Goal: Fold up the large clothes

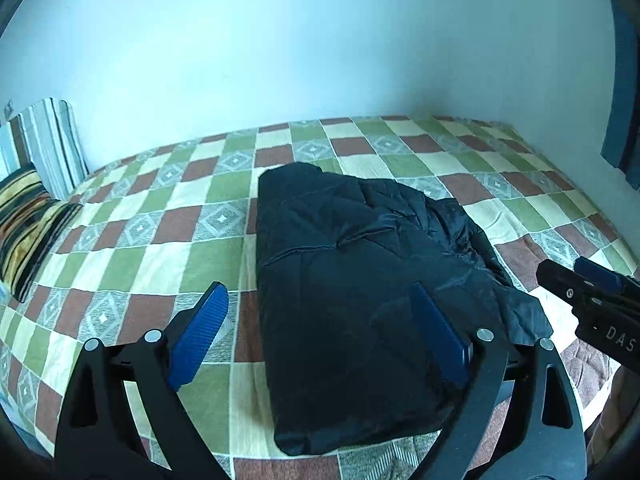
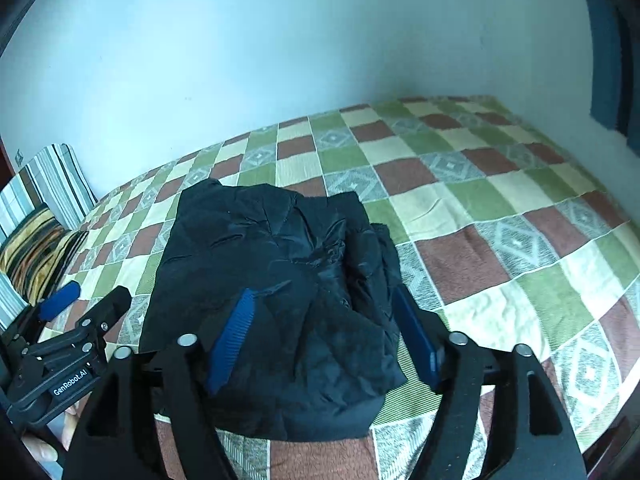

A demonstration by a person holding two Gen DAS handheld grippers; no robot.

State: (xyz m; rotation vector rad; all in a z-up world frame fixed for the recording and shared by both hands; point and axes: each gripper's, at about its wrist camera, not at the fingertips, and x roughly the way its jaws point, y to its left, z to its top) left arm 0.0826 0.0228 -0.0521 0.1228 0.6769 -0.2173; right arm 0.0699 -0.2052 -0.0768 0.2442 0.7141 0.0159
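A black quilted jacket [image 1: 360, 280] lies folded into a thick bundle on the checked bedspread [image 1: 160, 220]. My left gripper [image 1: 320, 296] hovers above its near left part with the blue pads [image 1: 200, 332] spread wide and nothing between them. In the right wrist view the same jacket [image 2: 272, 280] fills the lower middle. My right gripper [image 2: 324, 300] is open above it, clear of the cloth. The right gripper also shows at the right edge of the left wrist view [image 1: 576, 276], and the left gripper at the lower left of the right wrist view [image 2: 92, 294].
Striped pillows [image 1: 36, 184] lean against the pale wall at the bed's left end. A dark blue curtain [image 1: 624, 80] hangs at the right. The bedspread [image 2: 500, 200] runs bare to the right of the jacket. A hand [image 2: 44, 446] holds the left gripper.
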